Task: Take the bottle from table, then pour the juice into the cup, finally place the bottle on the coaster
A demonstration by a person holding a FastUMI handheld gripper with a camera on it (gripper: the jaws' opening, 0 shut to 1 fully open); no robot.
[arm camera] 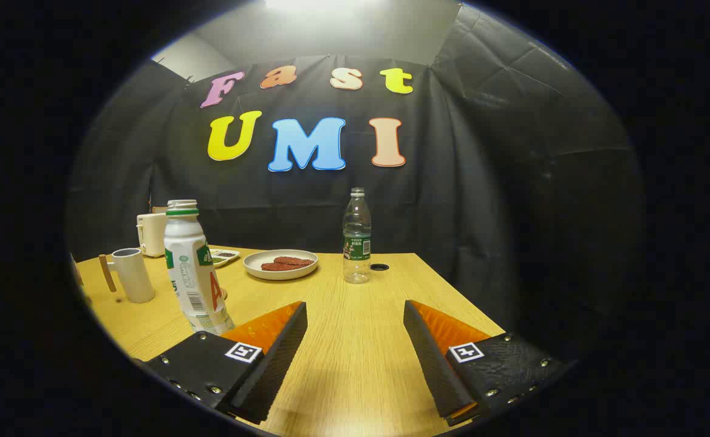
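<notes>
My tongs (355, 315) are wide apart, nothing between the two fingers but bare wood of the table (342, 364). I count two bottles. One is the white juice bottle (192, 267), green ring at the neck and cap on, standing upright just ahead of my left finger, near the table's left side. The other is a clear water bottle (356, 237), upright too, well beyond the fingers toward the far edge. Just beside it, on its right, one small dark round thing (379, 267) lies flat at the far edge; I cannot tell whether that is the coaster. One white cup (132, 274) with a wooden handle stands near the left edge, left of the juice bottle and apart from it. One round plate (280, 264) with reddish pieces on it sits near the far edge, between the two bottles. One small tray (224, 257) lies beside the plate, and one pale boxy appliance (151, 233) stands at the far left corner.
</notes>
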